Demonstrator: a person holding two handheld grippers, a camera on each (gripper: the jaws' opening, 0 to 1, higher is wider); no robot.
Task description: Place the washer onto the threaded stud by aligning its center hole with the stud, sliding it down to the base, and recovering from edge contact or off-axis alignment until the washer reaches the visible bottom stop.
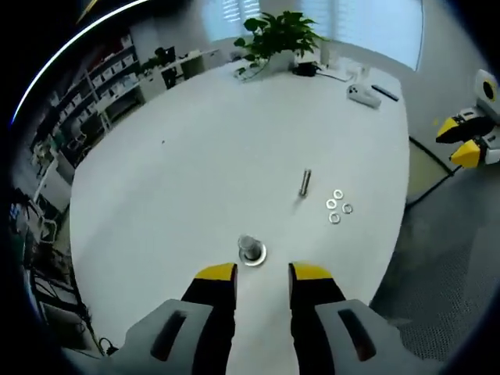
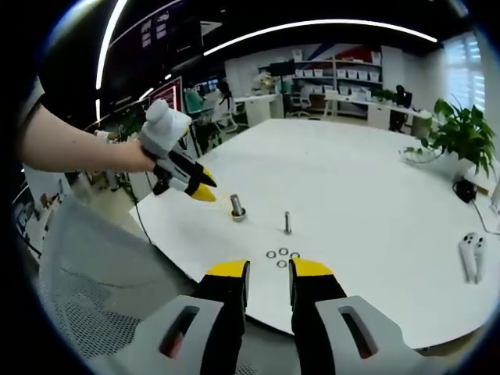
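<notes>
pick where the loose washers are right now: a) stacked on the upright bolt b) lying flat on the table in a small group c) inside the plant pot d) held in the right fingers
b, four washers lie flat in a small cluster on the white table, beside the bolt and apart from it; in the right gripper view the same washers sit just ahead of the open, empty right gripper.

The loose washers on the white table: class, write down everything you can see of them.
The washers are small flat rings, silvery like metal, each with a round centre hole. About four lie flat in a tight cluster on the white table, near its edge, apart from the upright bolt beside them. Nothing grips them; the right gripper hovers just short of them, jaws parted.
</notes>
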